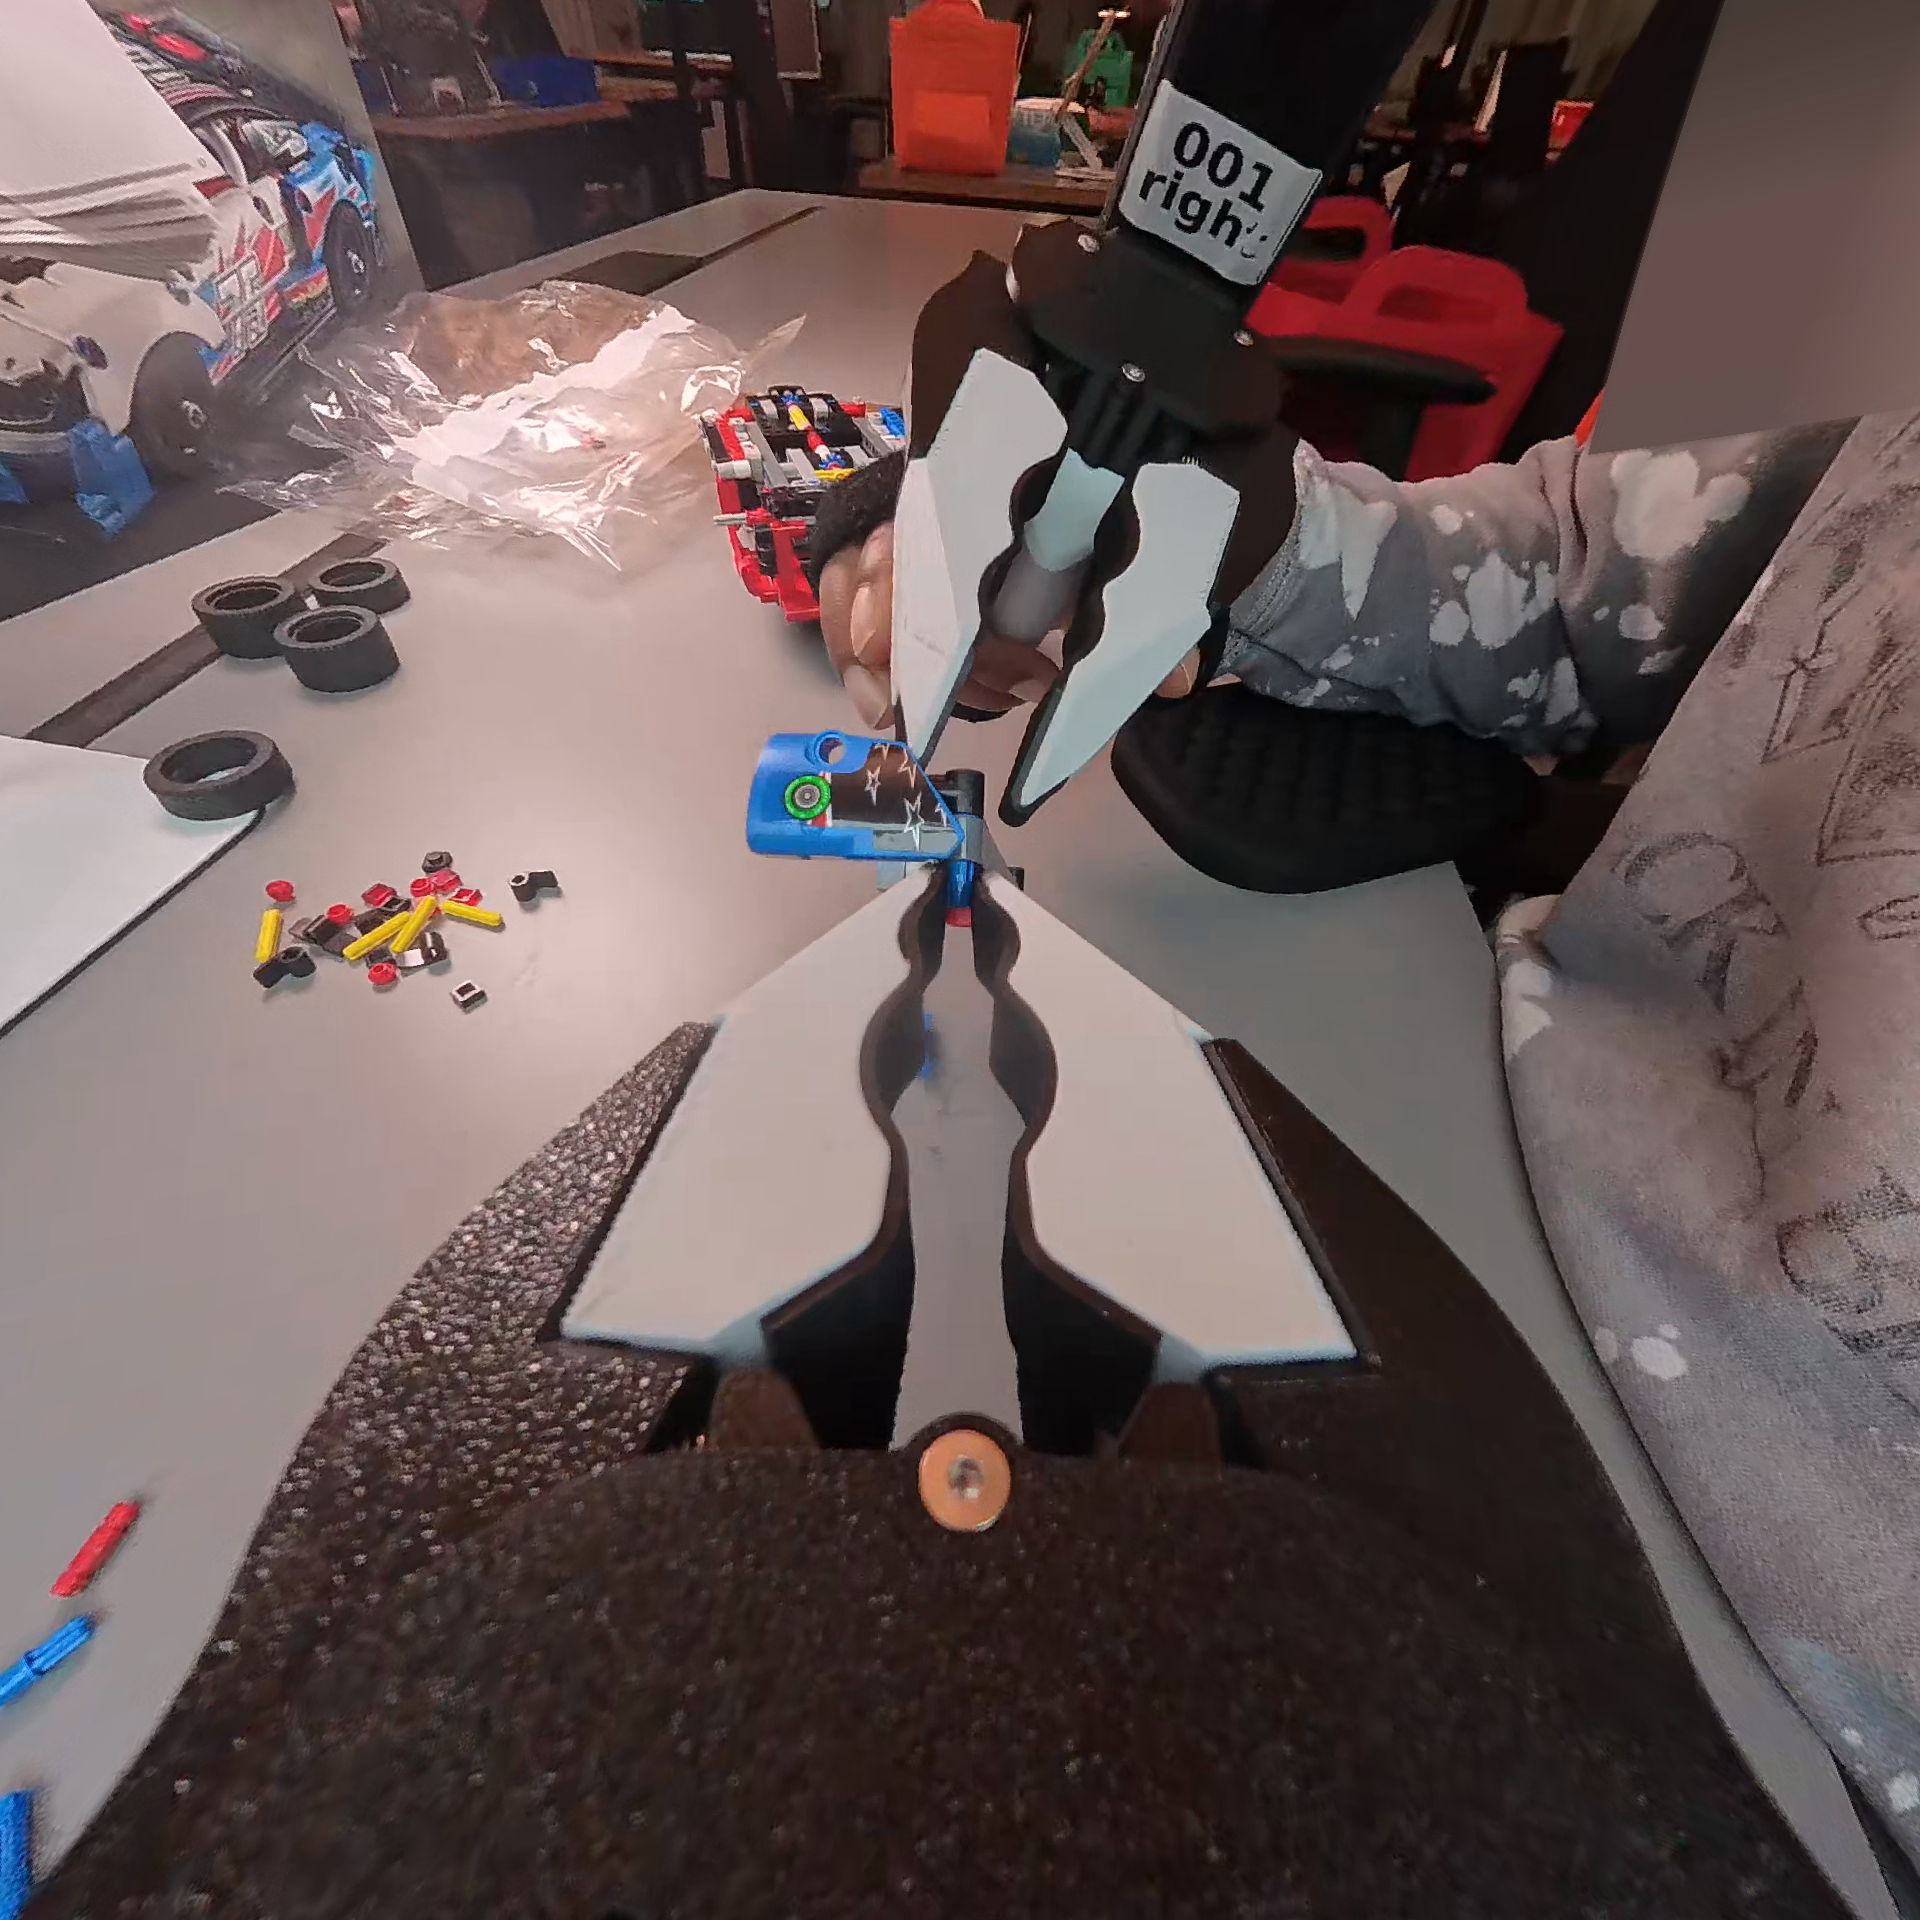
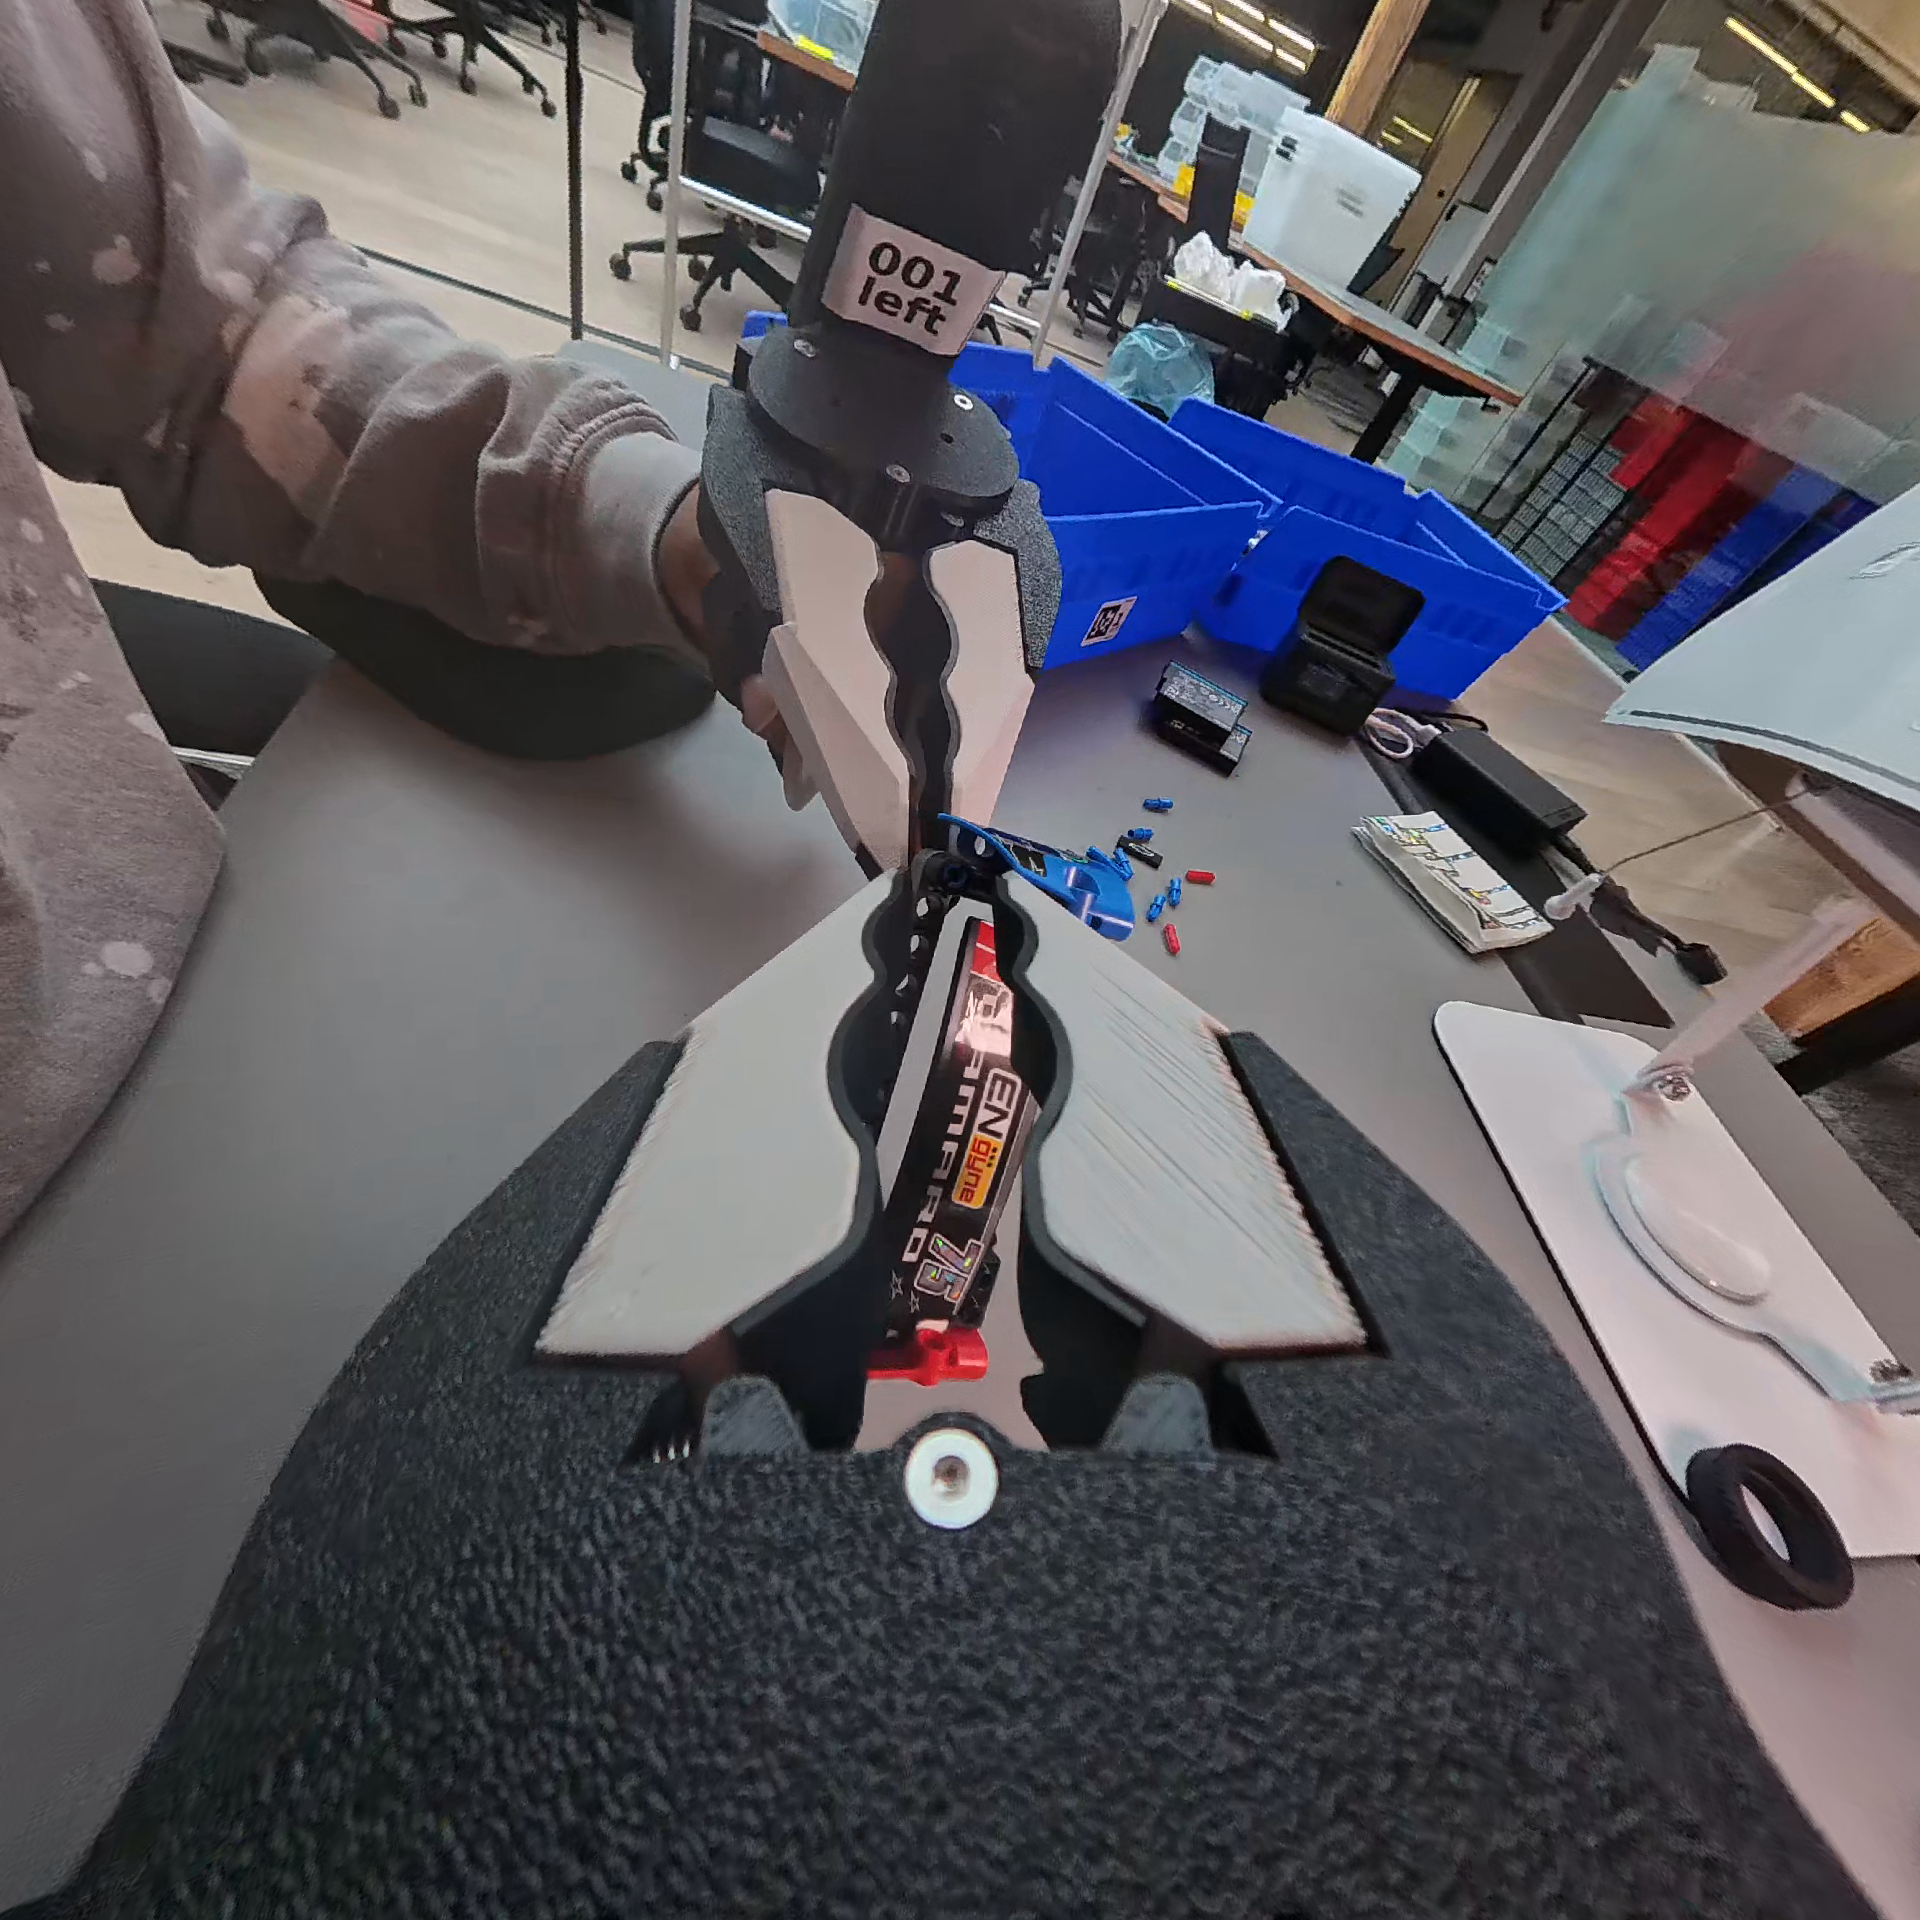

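Note:
My left gripper [image 1: 956,883] is shut on a blue pin [image 1: 961,878] that carries a blue panel with a dark starred sticker [image 1: 852,800], held above the grey table [image 1: 623,675]. My right gripper [image 1: 966,784] comes down from above, its tips on a black connector right beside the panel. In the right wrist view my right gripper [image 2: 945,883] is shut on a black holed beam [image 2: 914,966] joined to a curved stickered panel [image 2: 966,1143] with a red piece [image 2: 935,1356] at its near end. The left gripper [image 2: 925,842] meets it tip to tip, and the blue panel [image 2: 1049,873] sticks out to the right.
Black tyres [image 1: 301,623], a pile of small yellow, red and black parts [image 1: 384,925], a red-and-black chassis [image 1: 800,478] and plastic bags [image 1: 540,405] lie on the left. Blue bins [image 2: 1247,520], a folded booklet [image 2: 1444,883], loose pins [image 2: 1164,894] and a white pad [image 2: 1538,1143] lie on the right.

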`<state>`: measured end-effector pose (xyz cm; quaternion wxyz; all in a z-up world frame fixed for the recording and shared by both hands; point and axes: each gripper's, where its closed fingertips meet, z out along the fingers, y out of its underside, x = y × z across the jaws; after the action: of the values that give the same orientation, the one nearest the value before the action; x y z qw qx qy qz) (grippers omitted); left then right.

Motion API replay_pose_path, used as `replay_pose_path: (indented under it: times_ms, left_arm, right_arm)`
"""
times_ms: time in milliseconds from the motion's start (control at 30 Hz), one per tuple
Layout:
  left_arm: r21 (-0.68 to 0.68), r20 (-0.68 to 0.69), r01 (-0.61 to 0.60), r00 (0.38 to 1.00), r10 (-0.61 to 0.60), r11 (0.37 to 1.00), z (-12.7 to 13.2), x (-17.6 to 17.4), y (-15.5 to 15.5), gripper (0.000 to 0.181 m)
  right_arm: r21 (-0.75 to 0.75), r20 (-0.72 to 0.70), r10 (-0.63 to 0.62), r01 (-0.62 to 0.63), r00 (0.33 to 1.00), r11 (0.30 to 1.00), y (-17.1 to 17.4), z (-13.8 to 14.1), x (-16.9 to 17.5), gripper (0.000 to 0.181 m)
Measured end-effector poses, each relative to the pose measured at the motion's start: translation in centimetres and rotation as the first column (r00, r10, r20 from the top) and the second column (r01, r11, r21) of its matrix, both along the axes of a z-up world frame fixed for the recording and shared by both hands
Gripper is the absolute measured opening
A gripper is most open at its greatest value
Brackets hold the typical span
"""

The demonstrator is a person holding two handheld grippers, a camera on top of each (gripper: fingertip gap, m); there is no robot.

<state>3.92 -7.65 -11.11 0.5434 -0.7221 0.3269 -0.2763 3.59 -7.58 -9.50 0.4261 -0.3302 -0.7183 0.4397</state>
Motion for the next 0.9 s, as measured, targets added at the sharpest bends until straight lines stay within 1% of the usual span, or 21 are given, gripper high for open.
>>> replay_pose_path:
  times_ms: [133, 233, 300, 367, 467, 500, 533, 600, 633, 667, 700, 733, 767, 800, 833, 867, 900]
  left_arm:
    - [0.036, -0.032, -0.035, 0.999, 0.036, 0.999, 0.0, -0.3, 0.4, 0.002]
    - [0.068, -0.020, -0.061, 0.998, 0.063, 0.996, 0.3, -0.6, 0.7, 0.002]
    - [0.125, -0.052, -0.061, 0.996, 0.068, 0.990, 0.4, -0.7, 0.6, 0.002]
    - [0.177, -0.074, -0.034, 0.996, 0.048, 0.984, 0.6, -0.5, 0.3, 0.003]
    - [0.227, -0.076, 0.016, 0.997, 0.002, 0.974, 1.0, 0.1, -0.4, 0.003]
    - [0.236, -0.081, 0.032, 0.997, -0.013, 0.971, 1.0, 0.2, -0.7, 0.003]
    - [0.239, -0.095, 0.036, 0.995, -0.014, 0.970, 0.9, 0.2, -0.7, 0.003]
    - [0.230, -0.113, 0.030, 0.994, -0.004, 0.973, 0.4, -0.1, -0.5, 0.003]
    - [0.215, -0.103, 0.002, 0.995, 0.020, 0.977, 0.3, -0.4, -0.1, 0.004]
    - [0.191, -0.076, -0.023, 0.996, 0.038, 0.981, 0.4, -0.8, 0.2, 0.012]
    - [0.156, -0.038, -0.047, 0.998, 0.053, 0.987, 0.4, -1.3, 0.6, 0.025]
    - [0.115, -0.005, -0.081, 0.997, 0.082, 0.990, 0.4, -1.9, 1.1, 0.036]
    - [0.075, 0.019, -0.112, 0.994, 0.111, 0.991, 0.3, -2.6, 1.5, 0.042]
    - [0.040, 0.038, -0.135, 0.990, 0.134, 0.990, 0.1, -3.1, 1.9, 0.046]
    - [0.008, 0.052, -0.147, 0.988, 0.146, 0.989, -0.1, -3.4, 2.1, 0.048]
    - [-0.024, 0.057, -0.158, 0.986, 0.159, 0.987, -0.5, -3.6, 2.3, 0.049]
    - [-0.056, 0.047, -0.174, 0.983, 0.176, 0.983, -1.0, -3.8, 2.5, 0.049]
  right_arm:
    - [0.012, -0.023, -0.048, 0.049, 0.999, 0.999, 0.4, 0.0, -0.4, 0.015]
    - [-0.039, -0.033, -0.059, 0.058, 0.998, 0.998, 0.7, 0.1, -0.4, 0.018]
    - [-0.075, -0.028, -0.069, 0.067, 0.997, 0.995, 1.2, 0.1, -0.3, 0.028]
    - [-0.115, -0.012, -0.054, 0.053, 0.998, 0.992, 1.3, 0.0, 0.0, 0.035]
    - [-0.141, 0.073, -0.035, 0.045, 0.997, 0.989, 1.6, -1.6, 0.2, 0.052]
    - [-0.160, 0.100, -0.015, 0.031, 0.995, 0.987, 1.5, -2.1, 0.4, 0.049]
    - [-0.185, 0.119, 0.020, 0.003, 0.993, 0.983, 1.2, -2.4, 0.7, 0.034]
    - [-0.211, 0.128, 0.041, -0.013, 0.991, 0.977, 1.2, -2.6, 1.0, 0.031]
    - [-0.213, 0.126, 0.027, 0.001, 0.992, 0.977, 1.6, -2.4, 1.0, 0.030]
    - [-0.194, 0.140, -0.012, 0.040, 0.990, 0.980, 2.5, -2.5, 0.9, 0.030]
    - [-0.157, 0.178, -0.079, 0.108, 0.981, 0.982, 3.9, -2.9, 0.8, 0.031]
    - [-0.106, 0.238, -0.174, 0.204, 0.956, 0.973, 5.9, -3.7, 0.7, 0.031]
    - [-0.046, 0.322, -0.288, 0.319, 0.902, 0.947, 8.4, -4.9, 1.0, 0.031]
    - [0.020, 0.432, -0.403, 0.438, 0.807, 0.899, 11.0, -6.6, 1.8, 0.031]
    - [0.091, 0.514, -0.497, 0.532, 0.699, 0.842, 13.3, -8.1, 2.9, 0.030]
    - [0.146, 0.567, -0.552, 0.585, 0.611, 0.798, 14.8, -9.4, 4.0, 0.030]
    - [0.176, 0.610, -0.571, 0.608, 0.550, 0.774, 15.6, -10.4, 4.9, 0.030]
